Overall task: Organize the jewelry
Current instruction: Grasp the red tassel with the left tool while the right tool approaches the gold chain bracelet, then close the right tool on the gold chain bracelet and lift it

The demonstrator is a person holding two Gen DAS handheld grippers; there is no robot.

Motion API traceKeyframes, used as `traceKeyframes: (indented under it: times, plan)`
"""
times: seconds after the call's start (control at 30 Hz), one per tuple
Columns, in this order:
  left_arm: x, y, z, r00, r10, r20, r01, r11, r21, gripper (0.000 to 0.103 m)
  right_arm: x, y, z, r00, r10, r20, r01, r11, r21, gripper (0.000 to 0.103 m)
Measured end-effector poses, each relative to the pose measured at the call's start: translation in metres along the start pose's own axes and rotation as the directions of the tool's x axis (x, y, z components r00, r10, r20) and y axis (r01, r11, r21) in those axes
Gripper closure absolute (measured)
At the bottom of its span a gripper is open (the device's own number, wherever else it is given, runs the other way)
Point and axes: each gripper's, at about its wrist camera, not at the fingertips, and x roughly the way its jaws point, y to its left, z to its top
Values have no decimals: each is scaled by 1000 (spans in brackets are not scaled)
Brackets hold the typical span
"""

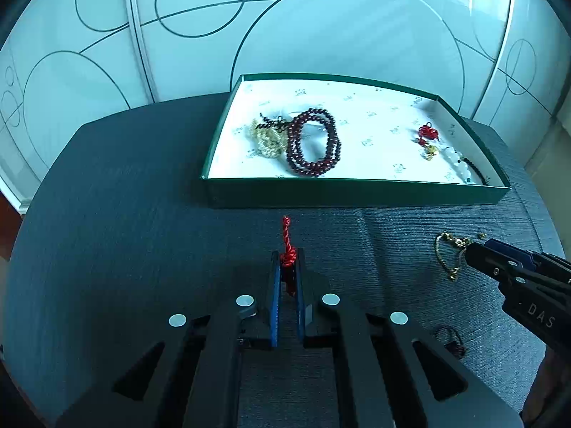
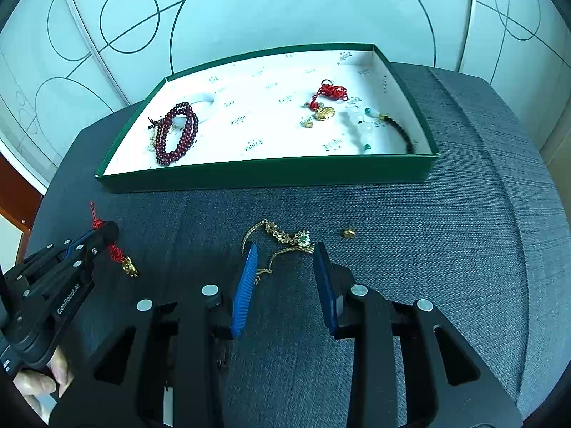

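Pinching the red cord [image 1: 286,246] clear of the bench [image 1: 142,214], the left claw [image 1: 287,264] is poised to carry it to the box [image 1: 357,192]; the right claw [image 2: 285,253] stands apart over the gold chain [image 2: 282,237], ready to grip.

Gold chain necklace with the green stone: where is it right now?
The gold chain necklace lies on the dark table in front of the green tray, between the open right tongs; a small gold piece sits just to its right.

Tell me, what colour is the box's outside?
Dark green box; clearest in the right wrist view.
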Motion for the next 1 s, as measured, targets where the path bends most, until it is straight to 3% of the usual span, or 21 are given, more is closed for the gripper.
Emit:
traceKeyframes:
  times: [0.23,0.3,0.37,0.47,0.87,0.9,0.97,1.0]
  plan:
    - [5,6,0,1000,-1,-7,1,1000,-18,96,12,3,0,1000,-15,-14,15,1000,-19,72]
    - [6,6,0,1000,-2,-8,2,1000,-19,96,12,5,-2,999,-39,-9,39,998,-38,79]
    - [6,6,0,1000,-3,-8,3,1000,-19,96,13,4,-2,998,-56,0,56,998,-40,95]
    - [6,6,0,1000,-4,-8,3,1000,-19,96,13,-3,-2,999,-53,3,53,998,-20,103]
    - [6,9,1,1000,-10,-11,10,1000,-26,96,2,-4,-1,1000,-7,26,7,1000,0,101]
    - [6,9,1,1000,-10,-10,9,1000,-26,96,2,-4,1,999,-6,32,6,1000,2,99]
    - [6,9,1,1000,-10,-10,10,1000,-26,96,2,-2,4,999,3,33,-3,1000,4,81]
    - [6,10,1,1000,-10,-11,10,1000,-26,96,2,-1,5,999,3,36,-3,1000,4,77]
